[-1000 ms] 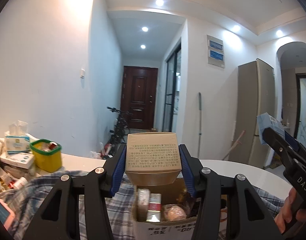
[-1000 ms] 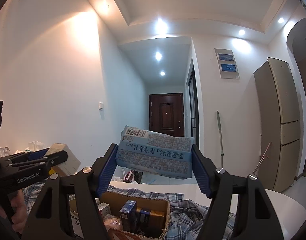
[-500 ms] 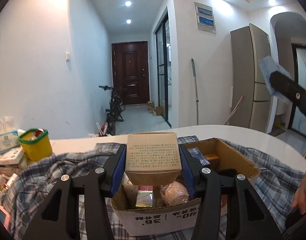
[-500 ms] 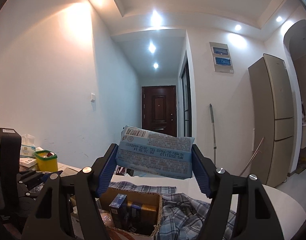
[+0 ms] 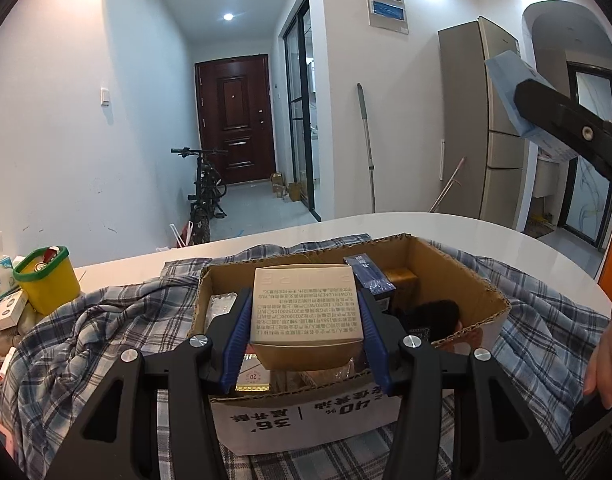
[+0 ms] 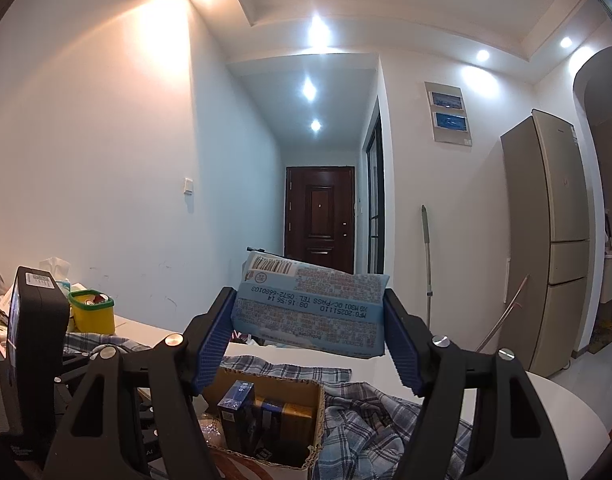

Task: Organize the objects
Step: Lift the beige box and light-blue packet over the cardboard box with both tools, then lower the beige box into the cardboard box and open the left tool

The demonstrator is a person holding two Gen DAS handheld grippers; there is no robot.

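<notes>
The left gripper (image 5: pixel 306 320) is clamping a beige box (image 5: pixel 306 304) just above the open carton (image 5: pixel 458 280) on the bench (image 5: pixel 426 224); the right gripper (image 6: pixel 308 342) is gripping a blue packet (image 6: pixel 310 304) higher up.

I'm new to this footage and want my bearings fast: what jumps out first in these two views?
Each gripper is clamped on something. The left gripper holds a beige printed box right over the open cardboard box, which already holds several small packages and sits on a plaid cloth. The right gripper holds a light blue wipes pack higher, above the same cardboard box.
</notes>
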